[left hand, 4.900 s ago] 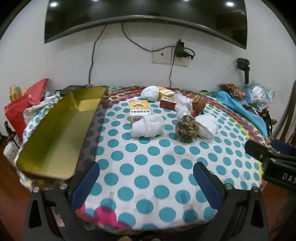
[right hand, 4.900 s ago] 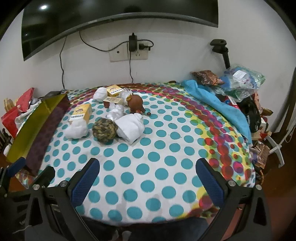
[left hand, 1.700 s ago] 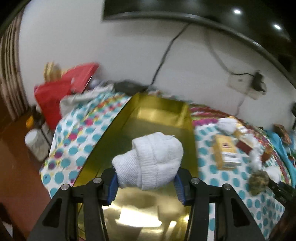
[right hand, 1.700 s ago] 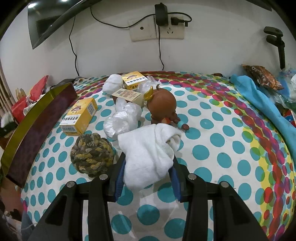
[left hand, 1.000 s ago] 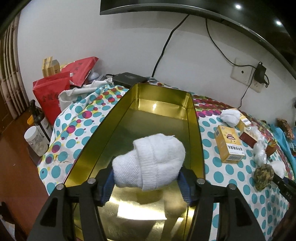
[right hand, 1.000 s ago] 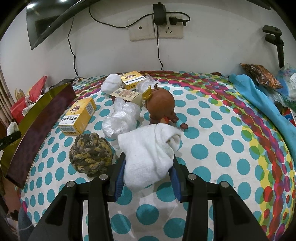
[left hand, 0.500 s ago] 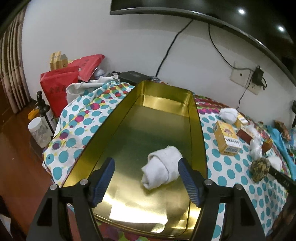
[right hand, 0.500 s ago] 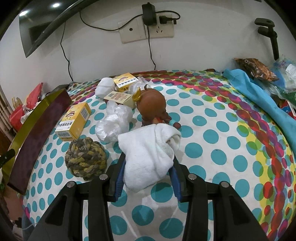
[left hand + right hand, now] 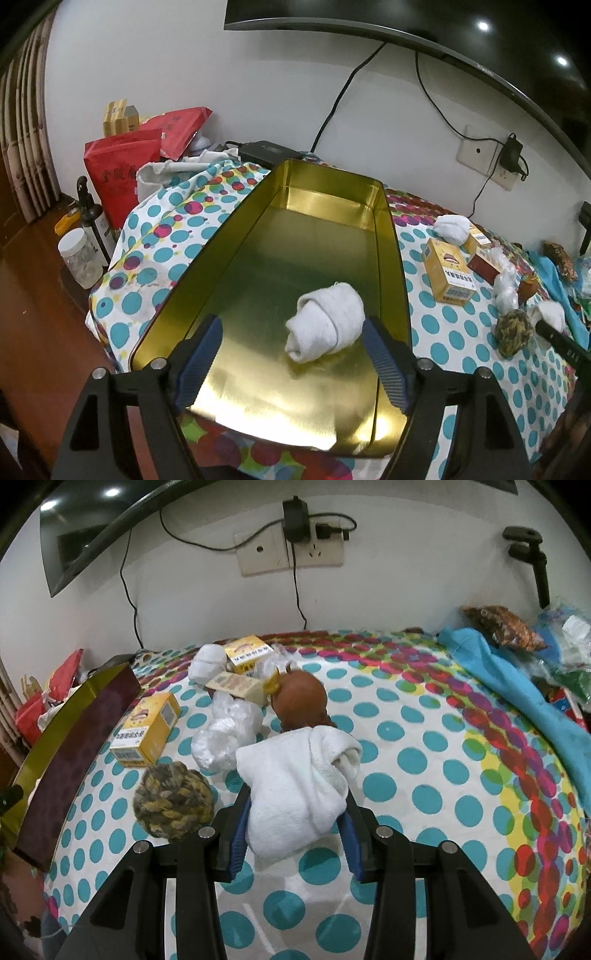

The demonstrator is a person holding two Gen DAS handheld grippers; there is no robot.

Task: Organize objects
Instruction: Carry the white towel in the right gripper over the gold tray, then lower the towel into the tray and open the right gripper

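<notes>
Lying on the floor of the gold tray (image 9: 388,236), toward its near right side, a rolled white sock (image 9: 325,326) is seen between the pads of the left gripper (image 9: 293,360) but clear of both. The jaws have just been opening and are spread wide, nothing pressed. The tray is set on the left part of the dotted tablecloth (image 9: 173,236). Further left, a red bag (image 9: 118,173) and a jar (image 9: 79,256) are seen off the table.

Right of the tray, a yellow box (image 9: 147,729) is placed, with a woven rope ball (image 9: 173,801) nearer. A crumpled plastic bag (image 9: 225,734) is found just right of the box. At the far side, another white bundle (image 9: 208,662) is touching a second yellow box (image 9: 247,653). A brown toy (image 9: 301,698) is standing behind a folded white cloth (image 9: 295,786), which is clamped between the narrow jaws of the right gripper (image 9: 295,840), its far end touching the toy. A blue cloth (image 9: 517,686) is draped at the far right.
</notes>
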